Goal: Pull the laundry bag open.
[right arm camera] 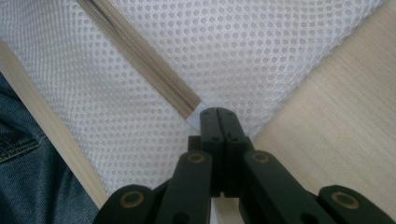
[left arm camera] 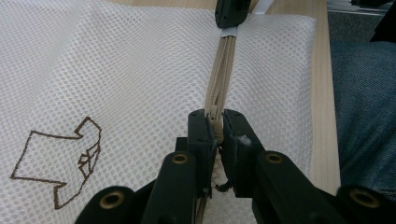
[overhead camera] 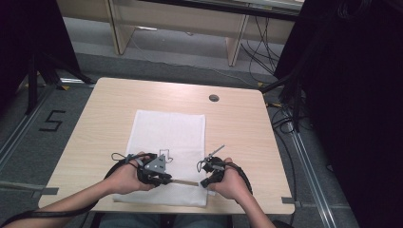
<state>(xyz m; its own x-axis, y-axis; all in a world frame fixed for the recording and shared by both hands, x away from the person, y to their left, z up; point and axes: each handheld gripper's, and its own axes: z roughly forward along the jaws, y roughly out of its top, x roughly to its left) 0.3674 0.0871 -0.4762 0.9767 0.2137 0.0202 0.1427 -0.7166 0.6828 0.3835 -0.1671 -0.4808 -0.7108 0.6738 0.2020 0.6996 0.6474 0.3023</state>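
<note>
Two claws clamped on one beige zipper (left arm camera: 223,70) of a white mesh bag (overhead camera: 166,137), flat on the surface (overhead camera: 237,128). Left claw (left arm camera: 217,126) pinching the zipper, likely its slider; right claw (right arm camera: 218,116) closed on the zipper's end tab just ahead. Best: anchor right, draw left straight along the teeth, low, without lifting mesh.

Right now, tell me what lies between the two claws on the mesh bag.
A taut stretch of beige zipper runs from the left claw to the right claw across the white mesh bag, clearest in the left gripper view.
</note>
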